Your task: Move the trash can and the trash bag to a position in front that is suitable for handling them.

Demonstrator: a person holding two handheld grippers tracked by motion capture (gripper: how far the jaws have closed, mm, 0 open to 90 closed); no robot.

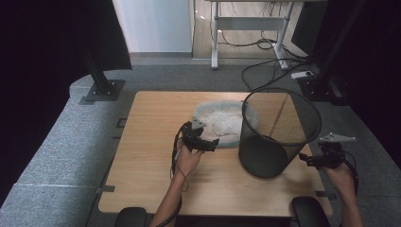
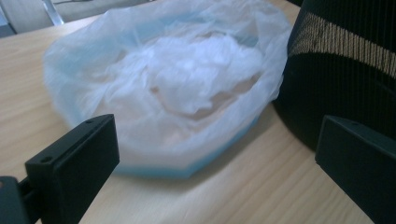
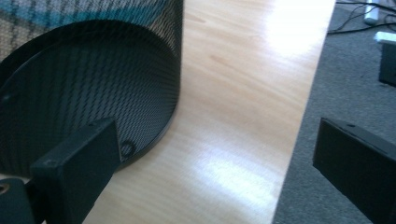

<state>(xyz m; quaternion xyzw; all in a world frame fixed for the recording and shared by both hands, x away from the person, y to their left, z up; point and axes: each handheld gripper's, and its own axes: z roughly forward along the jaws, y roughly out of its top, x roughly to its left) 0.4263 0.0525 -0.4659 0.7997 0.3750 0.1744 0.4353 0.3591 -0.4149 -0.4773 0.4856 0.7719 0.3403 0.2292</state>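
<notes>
Black mesh bin (image 1: 279, 135) stands upright on the wooden table (image 1: 151, 142), just right of the crumpled plastic bag (image 1: 220, 120), blocking the bag's right side. Left gripper (image 1: 208, 144), jaws spread wide and empty, sits at the bag's near edge. Right gripper (image 1: 309, 161), jaws spread and empty, is beside the bin's base at the table's right edge.
</notes>
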